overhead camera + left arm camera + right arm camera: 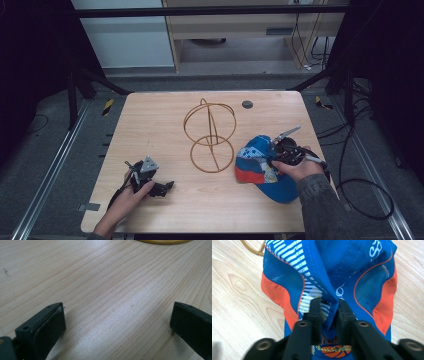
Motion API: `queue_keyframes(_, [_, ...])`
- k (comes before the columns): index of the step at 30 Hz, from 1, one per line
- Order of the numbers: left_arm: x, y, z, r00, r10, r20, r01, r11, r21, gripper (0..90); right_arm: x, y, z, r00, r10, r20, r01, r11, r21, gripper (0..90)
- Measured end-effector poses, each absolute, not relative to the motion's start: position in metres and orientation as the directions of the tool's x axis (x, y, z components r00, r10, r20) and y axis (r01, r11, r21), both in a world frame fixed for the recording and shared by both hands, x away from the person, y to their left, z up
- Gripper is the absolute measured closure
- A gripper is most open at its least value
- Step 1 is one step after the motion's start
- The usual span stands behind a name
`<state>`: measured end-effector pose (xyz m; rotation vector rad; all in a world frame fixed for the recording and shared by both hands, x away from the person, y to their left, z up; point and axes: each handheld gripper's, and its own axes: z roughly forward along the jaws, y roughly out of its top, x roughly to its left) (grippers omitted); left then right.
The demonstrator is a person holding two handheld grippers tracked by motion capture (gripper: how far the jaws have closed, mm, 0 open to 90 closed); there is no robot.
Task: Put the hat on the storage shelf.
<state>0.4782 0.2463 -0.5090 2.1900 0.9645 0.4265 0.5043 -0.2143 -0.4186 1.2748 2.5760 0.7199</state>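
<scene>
A blue cap (262,167) with orange panels and white stripes lies at the right of the wooden table (165,130). My right gripper (280,150) is shut on a fold of the cap's blue fabric (332,297), its two black jaws pinching it from both sides. A yellow wire stand (210,136) of crossed rings stands in the middle of the table. My left gripper (159,187) rests low at the front left, jaws wide apart over bare wood (117,315), holding nothing.
A small dark round disc (247,104) sits near the table's far edge. Cables trail on the floor at the right. Metal frame rails run along both sides of the table. A yellow ring edge (165,241) shows at the top of the left gripper view.
</scene>
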Motion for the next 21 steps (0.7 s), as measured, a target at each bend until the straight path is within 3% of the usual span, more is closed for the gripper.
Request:
queue_keyframes(4, [0.478,0.246,-0.509,0.669,0.743,0.019,0.514,-0.481,0.710,0.0,0.505,-0.216,-0.417,-0.622,0.781,0.062,0.696,0.515,0.500,89.6])
queue_keyframes(21, [0.478,0.246,-0.509,0.667,0.744,0.021,0.514,-0.481,0.710,0.0,0.489,-0.234,-0.374,-0.628,0.776,0.057,0.640,0.473,0.605,90.0])
